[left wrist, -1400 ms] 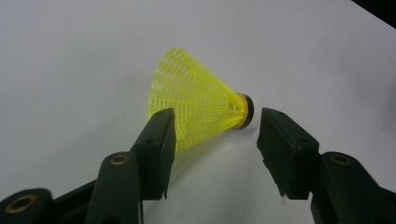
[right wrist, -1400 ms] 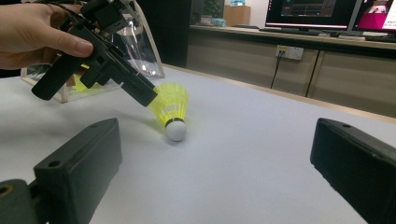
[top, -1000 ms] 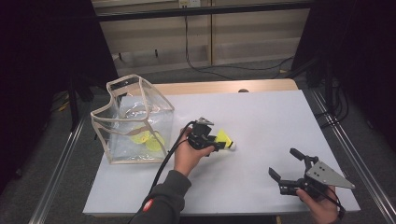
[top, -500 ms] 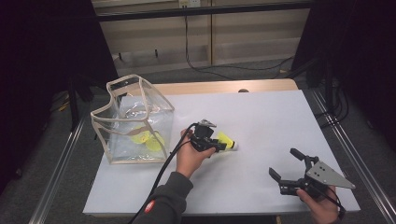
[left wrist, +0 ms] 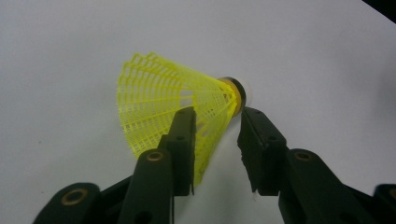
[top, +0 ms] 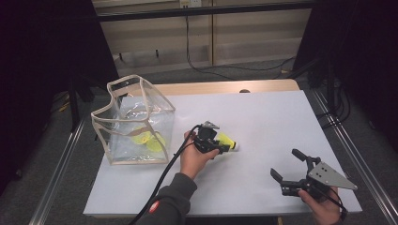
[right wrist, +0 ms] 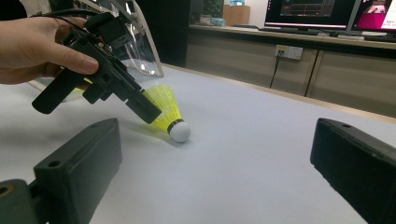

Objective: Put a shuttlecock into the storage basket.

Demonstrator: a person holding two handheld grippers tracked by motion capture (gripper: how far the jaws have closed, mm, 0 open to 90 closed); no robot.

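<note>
Around the yellow shuttlecock (left wrist: pixel 187 105) the left tool (left wrist: pixel 215 122) has just been closing, jaws straddling its skirt near the cork on the white desk (top: pixel 281 122); the clear bag (top: pixel 133 119) stands left of it, the right tool (top: pixel 287 165) gapes empty, well right.

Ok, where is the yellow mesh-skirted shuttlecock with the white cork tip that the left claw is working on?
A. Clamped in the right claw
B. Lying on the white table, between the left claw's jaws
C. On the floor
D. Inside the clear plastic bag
B: the yellow mesh-skirted shuttlecock lies on its side on the white table, with the left claw straddling it.
</note>
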